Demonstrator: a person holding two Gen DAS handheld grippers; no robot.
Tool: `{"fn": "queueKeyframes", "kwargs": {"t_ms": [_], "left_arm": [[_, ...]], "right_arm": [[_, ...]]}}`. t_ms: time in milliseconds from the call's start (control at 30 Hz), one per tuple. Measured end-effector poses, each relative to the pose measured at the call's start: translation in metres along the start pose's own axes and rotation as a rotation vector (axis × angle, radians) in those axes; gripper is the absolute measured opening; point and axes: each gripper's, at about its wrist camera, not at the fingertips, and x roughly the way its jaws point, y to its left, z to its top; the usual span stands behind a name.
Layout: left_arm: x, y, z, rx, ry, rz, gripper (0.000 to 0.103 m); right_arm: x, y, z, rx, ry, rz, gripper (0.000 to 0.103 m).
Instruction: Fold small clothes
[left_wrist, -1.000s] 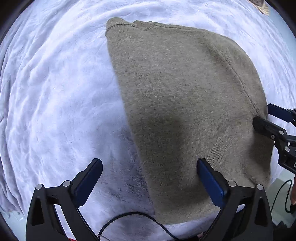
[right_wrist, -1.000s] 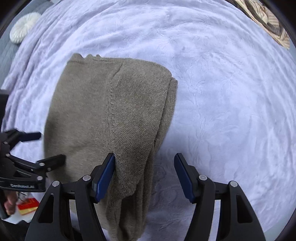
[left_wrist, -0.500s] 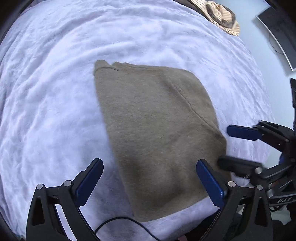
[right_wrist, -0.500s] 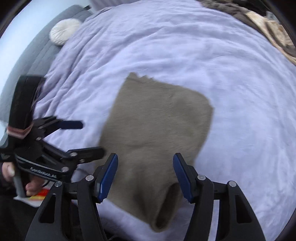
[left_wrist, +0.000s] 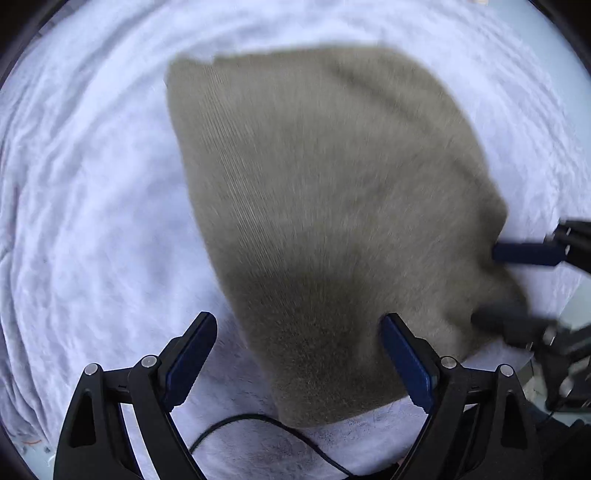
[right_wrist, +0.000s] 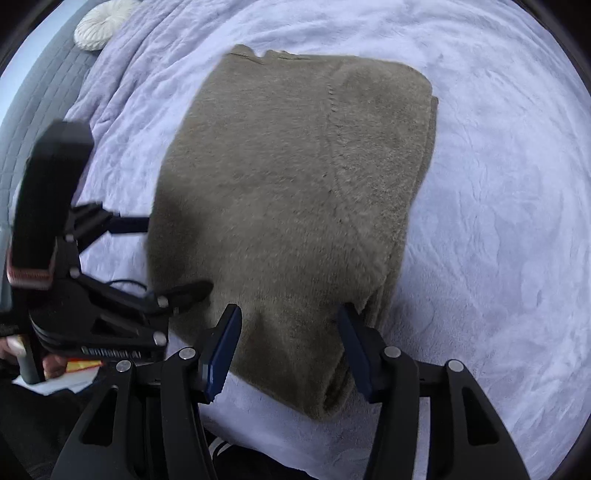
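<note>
**Both grippers open over the folded knit on the bed**

My left gripper (left_wrist: 297, 352), black frame w/ blue pads, is spread wide and grips nothing. Its left finger (left_wrist: 192, 341) sits over bare blanket; its right finger (left_wrist: 404, 360) sits over the near part of the cloth. Whether either pad touches what is under it, I cannot tell.

The task item, an olive-brown folded knit garment (left_wrist: 325, 206), lies flat on the pale lavender plush blanket (left_wrist: 92, 192), running from near my fingers to the far side of the view. Left view is motion-blurred, so knit detail is soft. A thin black cable (left_wrist: 258, 421) curves across the blanket just in front of the garment's near edge.

My right gripper (right_wrist: 290, 349), same build, is also wide open and empty. Its two blue pads straddle the garment's near right corner (right_wrist: 295, 206), where stacked layers show along the right-hand fold. A seam line runs down the top layer.

In the right view my left gripper (right_wrist: 159, 254) appears at the garment's left edge, one finger over the cloth, one beside it over blanket. In the left view the right gripper (left_wrist: 513, 288) shows at the garment's right edge, blurred.

A round white ribbed cushion (right_wrist: 99, 24) rests at the far left, well apart from the garment.
</note>
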Motion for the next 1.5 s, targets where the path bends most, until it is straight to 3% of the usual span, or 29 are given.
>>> {"fn": "queueKeyframes", "kwargs": {"t_ms": [133,200,267,400,567,700,1067,1133,1233,1333,1500], "left_arm": [[-0.017,0.012,0.012,-0.07,-0.056,0.007,0.092],[-0.01,0.018,0.022,-0.1,-0.041,0.057,0.092],[0.009,0.018,0.03,-0.111,0.021,0.12,0.092],[0.011,0.021,0.03,-0.115,0.034,0.111,0.092],[-0.012,0.02,0.044,-0.11,-0.033,0.128,0.092],[-0.008,0.028,0.064,-0.155,-0.01,0.147,0.092],[0.016,0.01,0.074,-0.086,0.061,0.206,0.092],[0.026,0.013,0.078,-0.096,0.07,0.214,0.103],[0.033,0.018,0.08,-0.102,0.086,0.198,0.103],[0.021,0.017,0.082,-0.078,0.055,0.202,0.103],[-0.002,0.012,0.073,-0.075,-0.012,0.172,0.103]], "right_arm": [[-0.012,0.012,-0.017,-0.089,0.017,0.074,0.059],[-0.003,0.01,-0.023,-0.091,0.039,0.02,0.059],[0.011,-0.001,-0.028,-0.048,0.082,-0.05,0.059],[0.011,-0.007,-0.031,-0.014,0.092,-0.049,0.059],[-0.037,-0.009,-0.006,-0.012,-0.048,0.005,0.059],[-0.044,-0.018,0.028,0.015,-0.121,-0.034,0.059],[0.005,-0.043,0.098,0.019,-0.011,-0.094,0.059],[0.011,-0.048,0.101,0.01,0.014,-0.135,0.059],[0.017,-0.047,0.105,-0.008,0.037,-0.151,0.061],[0.001,-0.032,0.103,-0.047,0.001,-0.176,0.061],[-0.032,0.005,0.08,-0.168,-0.082,-0.078,0.061]]}}
